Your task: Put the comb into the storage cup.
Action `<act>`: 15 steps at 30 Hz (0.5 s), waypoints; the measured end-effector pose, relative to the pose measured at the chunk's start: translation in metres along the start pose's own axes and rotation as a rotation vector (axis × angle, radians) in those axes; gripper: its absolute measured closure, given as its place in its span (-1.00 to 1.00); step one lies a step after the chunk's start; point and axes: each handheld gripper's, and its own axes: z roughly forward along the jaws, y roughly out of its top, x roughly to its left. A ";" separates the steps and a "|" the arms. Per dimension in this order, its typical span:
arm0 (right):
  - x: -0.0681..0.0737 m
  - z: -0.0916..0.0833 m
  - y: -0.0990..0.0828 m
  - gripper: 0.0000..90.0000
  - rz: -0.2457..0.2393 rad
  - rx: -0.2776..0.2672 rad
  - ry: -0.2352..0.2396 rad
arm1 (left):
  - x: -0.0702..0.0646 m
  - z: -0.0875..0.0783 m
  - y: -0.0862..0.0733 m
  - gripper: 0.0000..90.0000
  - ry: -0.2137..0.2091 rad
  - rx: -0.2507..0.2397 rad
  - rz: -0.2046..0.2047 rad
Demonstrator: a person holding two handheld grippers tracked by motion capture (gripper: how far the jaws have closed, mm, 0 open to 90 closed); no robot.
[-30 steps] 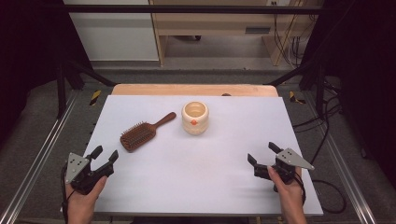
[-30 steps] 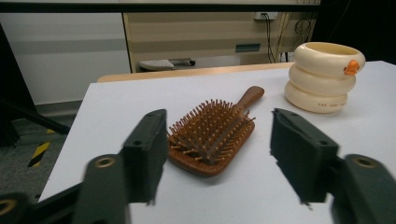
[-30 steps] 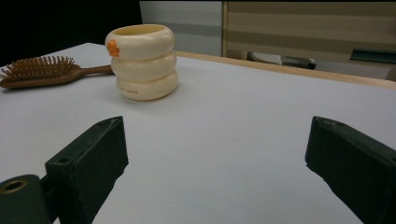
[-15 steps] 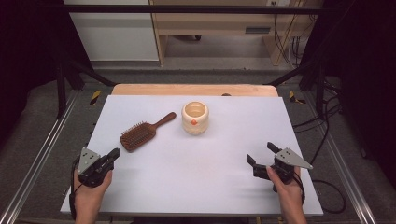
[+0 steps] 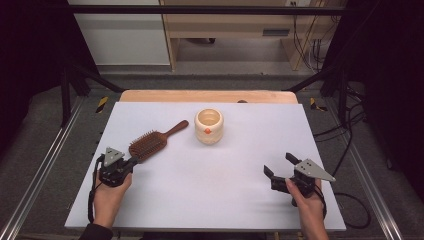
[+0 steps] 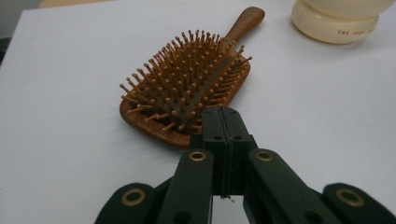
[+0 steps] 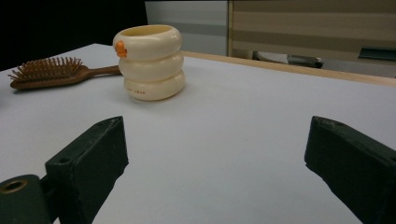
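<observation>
A wooden paddle hairbrush lies bristles up on the left of the white tabletop, its handle pointing to the back right. Behind the middle stands a cream ribbed cup with an orange mark. My left gripper is shut with nothing between its jaws. Its tip sits at the near edge of the brush head; whether it touches I cannot tell. My right gripper rests open at the front right, holding nothing and facing the cup from a distance.
A wooden strip runs along the table's far edge. Metal rails flank both sides, and cables lie on the floor at the right. Bare tabletop stretches between the two grippers.
The left gripper's jaws went from open to shut, and the hand slid forward and right up to the brush head. The right gripper stayed where it was.
</observation>
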 end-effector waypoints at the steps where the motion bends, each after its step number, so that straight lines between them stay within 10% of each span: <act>1: 0.000 0.000 0.000 -0.86 0.003 -0.001 0.001 | -0.001 0.002 0.001 1.00 -0.001 0.005 -0.004; 15: -0.002 -0.003 0.001 -0.86 0.021 -0.011 -0.001 | -0.003 0.024 0.000 1.00 0.007 0.136 0.006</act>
